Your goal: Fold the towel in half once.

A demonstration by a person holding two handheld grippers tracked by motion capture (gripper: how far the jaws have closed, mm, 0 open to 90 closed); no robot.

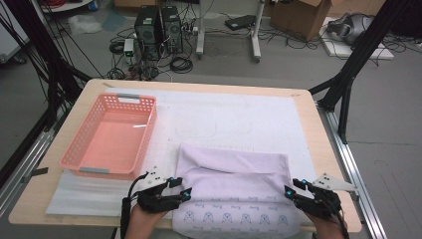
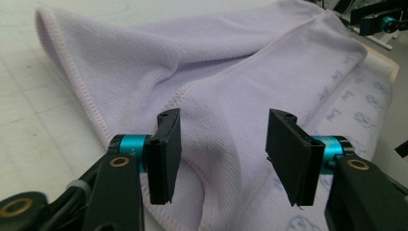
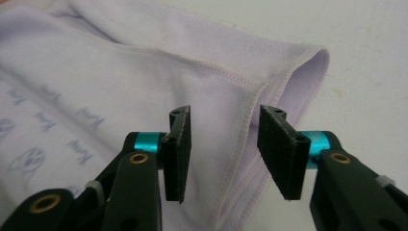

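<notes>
A pale wooden bench (image 1: pixel 318 129) under a white mat (image 1: pixel 239 119) stands on a grey floor strewn with cables; computer towers (image 1: pixel 159 30) sit beyond its far edge. A pink basket (image 1: pixel 84 158) lies near the left edge. The lilac towel (image 1: pixel 234 172), folded with stitched hems and printed figures, lies at the near edge. The left tongs (image 1: pixel 180 188) and right tongs (image 1: pixel 289 191) gape open, unclamped, over its left and right sides.

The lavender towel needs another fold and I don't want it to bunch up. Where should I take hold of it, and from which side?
Grip the lavender towel at the two near corners of its folded-over flap, along the stitched hem. Come in from the near side, left gripper and right gripper level. The flap lies loose on the printed layer, so the fingers can slide under its edge.
</notes>
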